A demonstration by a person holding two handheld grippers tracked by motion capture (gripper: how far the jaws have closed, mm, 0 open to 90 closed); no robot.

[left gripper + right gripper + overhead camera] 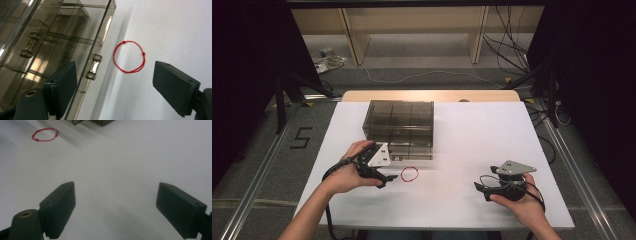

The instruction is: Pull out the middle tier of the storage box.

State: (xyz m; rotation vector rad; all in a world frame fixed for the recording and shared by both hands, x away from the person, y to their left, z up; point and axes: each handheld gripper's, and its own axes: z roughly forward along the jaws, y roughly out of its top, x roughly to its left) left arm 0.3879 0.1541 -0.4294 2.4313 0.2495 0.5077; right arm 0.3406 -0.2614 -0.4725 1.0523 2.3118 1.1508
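Note:
A thin red string loop lies flat on the white table, just in front of a smoky clear drawer box. My left gripper is open just left of the loop, with nothing between its jaws. In the left gripper view the loop lies ahead between the jaws, beside a drawer handle of the box. My right gripper is open near the front right of the table, held apart from the loop. In the right gripper view the loop lies far off at the upper left.
The white table has a wooden strip along its far edge. Beyond it are wooden shelving and loose cables on the floor. Metal rails run along both sides of the table.

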